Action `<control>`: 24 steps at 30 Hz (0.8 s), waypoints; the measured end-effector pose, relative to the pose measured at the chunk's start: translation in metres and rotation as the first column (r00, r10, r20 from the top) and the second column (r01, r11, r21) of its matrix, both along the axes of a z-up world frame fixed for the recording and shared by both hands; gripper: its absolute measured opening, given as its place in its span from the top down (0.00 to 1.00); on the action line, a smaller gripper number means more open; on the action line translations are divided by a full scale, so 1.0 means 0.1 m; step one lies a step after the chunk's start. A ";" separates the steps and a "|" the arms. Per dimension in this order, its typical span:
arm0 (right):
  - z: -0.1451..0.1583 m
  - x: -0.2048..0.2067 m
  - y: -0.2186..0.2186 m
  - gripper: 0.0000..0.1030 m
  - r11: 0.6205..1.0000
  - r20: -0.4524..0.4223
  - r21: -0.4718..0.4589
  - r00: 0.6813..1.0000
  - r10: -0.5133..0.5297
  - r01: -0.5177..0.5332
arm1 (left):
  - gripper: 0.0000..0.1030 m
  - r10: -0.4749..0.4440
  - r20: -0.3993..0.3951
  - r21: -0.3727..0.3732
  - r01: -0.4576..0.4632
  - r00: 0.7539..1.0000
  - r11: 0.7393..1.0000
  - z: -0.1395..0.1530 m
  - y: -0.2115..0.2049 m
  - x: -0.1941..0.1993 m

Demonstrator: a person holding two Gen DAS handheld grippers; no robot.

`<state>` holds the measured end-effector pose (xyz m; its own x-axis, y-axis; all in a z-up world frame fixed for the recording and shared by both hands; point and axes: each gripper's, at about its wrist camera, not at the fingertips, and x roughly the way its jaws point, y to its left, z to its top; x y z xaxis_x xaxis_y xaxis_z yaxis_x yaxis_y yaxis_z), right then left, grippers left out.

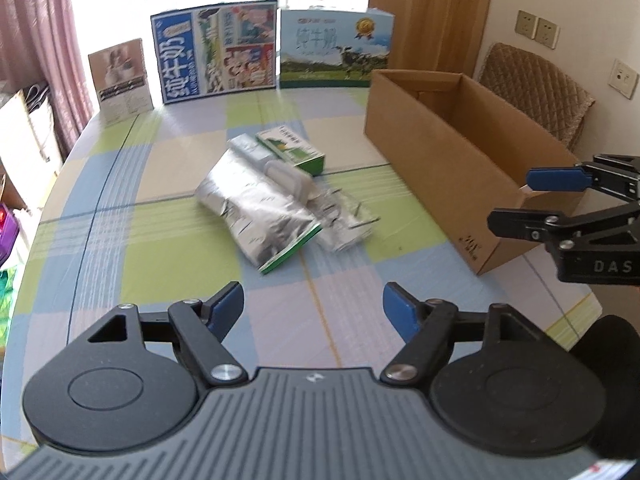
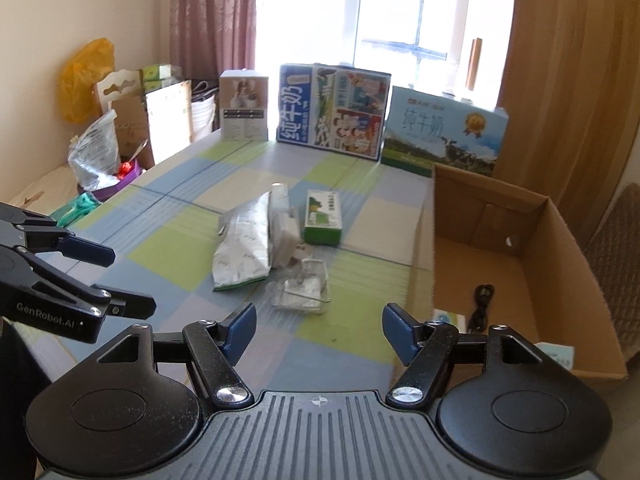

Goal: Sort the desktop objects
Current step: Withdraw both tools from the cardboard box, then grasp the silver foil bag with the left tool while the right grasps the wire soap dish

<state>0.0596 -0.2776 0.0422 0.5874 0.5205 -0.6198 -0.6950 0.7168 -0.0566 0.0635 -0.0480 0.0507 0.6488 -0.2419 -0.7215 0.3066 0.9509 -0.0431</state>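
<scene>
Crinkled shiny foil pouch (image 1: pixel 256 204) lies by a matt brown cardboard box (image 1: pixel 452 148).

Daylight enters through the far window (image 2: pixel 400 20), which is overexposed to white in both views. The bench (image 1: pixel 160 220) is evenly lit with faint shadows. Foil packets (image 1: pixel 256 208) show glare and slight blur. Fisheye curvature bends edges; corners vignette dark.

A shiny silver bag (image 1: pixel 256 208) with a green edge lies flat on the checked tabletop (image 1: pixel 140 240), straight ahead of the left claw (image 1: pixel 313 312). A white plug (image 1: pixel 290 178) rests on the bag. A small green box (image 1: pixel 294 152) lies just behind it. A crinkly clear wrapper (image 2: pixel 302 290) lies just past the right claw (image 2: pixel 318 330). The open brown box (image 2: pixel 560 248) sits to that claw's right, with a black cable (image 2: pixel 482 306) inside.
</scene>
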 end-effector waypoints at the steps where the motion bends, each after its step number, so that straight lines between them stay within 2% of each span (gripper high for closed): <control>1: -0.02 0.00 0.02 0.34 1.000 -0.004 -0.001 1.000 0.005 -0.005 | 0.29 0.007 -0.006 -0.002 -0.007 1.000 1.000 -0.02 0.04 0.00; 11: -0.20 0.01 0.22 0.33 0.998 -0.056 -0.029 0.997 0.046 -0.048 | 0.25 0.049 -0.047 -0.004 -0.050 0.998 0.999 -0.17 0.29 0.07; 20: -0.36 0.19 0.41 0.31 0.998 -0.102 -0.024 0.993 0.059 -0.062 | 0.24 0.050 -0.078 0.008 -0.050 0.996 0.999 -0.26 0.36 0.25; 24: -0.42 0.31 0.50 0.27 0.998 -0.106 -0.027 0.992 0.062 -0.065 | 0.23 0.060 -0.087 0.009 -0.059 0.994 0.998 -0.28 0.39 0.36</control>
